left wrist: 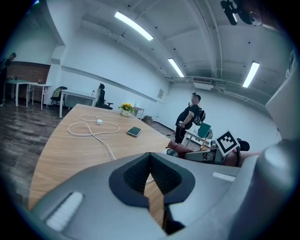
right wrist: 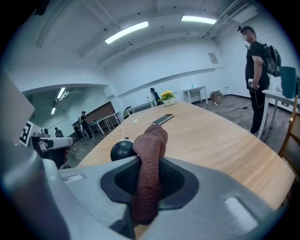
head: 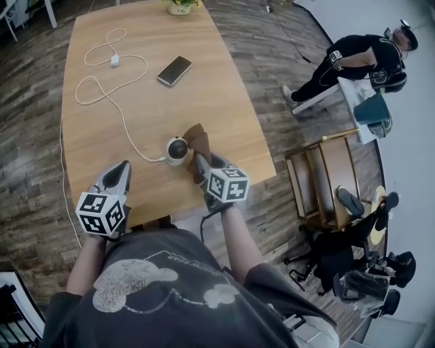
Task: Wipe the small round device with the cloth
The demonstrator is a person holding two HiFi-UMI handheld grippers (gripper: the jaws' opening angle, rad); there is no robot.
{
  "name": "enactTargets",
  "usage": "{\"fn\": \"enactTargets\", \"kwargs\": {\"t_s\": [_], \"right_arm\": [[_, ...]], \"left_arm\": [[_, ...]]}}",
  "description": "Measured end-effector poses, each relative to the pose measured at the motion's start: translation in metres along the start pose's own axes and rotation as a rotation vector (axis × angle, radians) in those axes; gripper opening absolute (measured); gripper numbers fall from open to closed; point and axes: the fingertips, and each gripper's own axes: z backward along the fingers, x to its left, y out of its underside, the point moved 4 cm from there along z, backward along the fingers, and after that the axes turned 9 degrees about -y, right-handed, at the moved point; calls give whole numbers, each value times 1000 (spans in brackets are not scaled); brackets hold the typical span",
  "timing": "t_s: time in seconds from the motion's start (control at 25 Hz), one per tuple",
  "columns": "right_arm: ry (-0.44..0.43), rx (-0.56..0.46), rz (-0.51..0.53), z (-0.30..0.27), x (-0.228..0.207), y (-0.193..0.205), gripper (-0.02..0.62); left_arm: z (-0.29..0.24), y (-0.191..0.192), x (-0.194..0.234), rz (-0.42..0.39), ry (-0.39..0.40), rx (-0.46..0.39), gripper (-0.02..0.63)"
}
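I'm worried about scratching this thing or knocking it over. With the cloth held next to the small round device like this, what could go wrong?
1. The left gripper is shut, empty and off to the side, so nothing steadies the small round device; a wipe may shove it across the table.
2. Its white cable could be tugged if it slides.
3. The right gripper pinches the cloth in a narrow fold; hard jaw tips might touch the dome.

The right tool (head: 200, 162) hides the lower end of the cloth (head: 198, 138). The cloth screens one side of the small round device (right wrist: 120, 151). The top edge crops the plant pot (head: 179, 8).
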Motion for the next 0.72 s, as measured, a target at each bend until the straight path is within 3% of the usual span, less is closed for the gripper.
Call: {"fn": "enactTargets", "kwargs": {"t_s": [0.4,0.56,0.72], "right_arm": [[2,195,12,-27,-8,40,77],[11,170,-36,-26,-9,31,77],[11,55,-58,-11,2,-7,77]], "left_arm": [[12,11,16,44,-93,13,18],[13,9,23,52,-119,3,18],[13,3,30,58,-133,-14,18]]}}
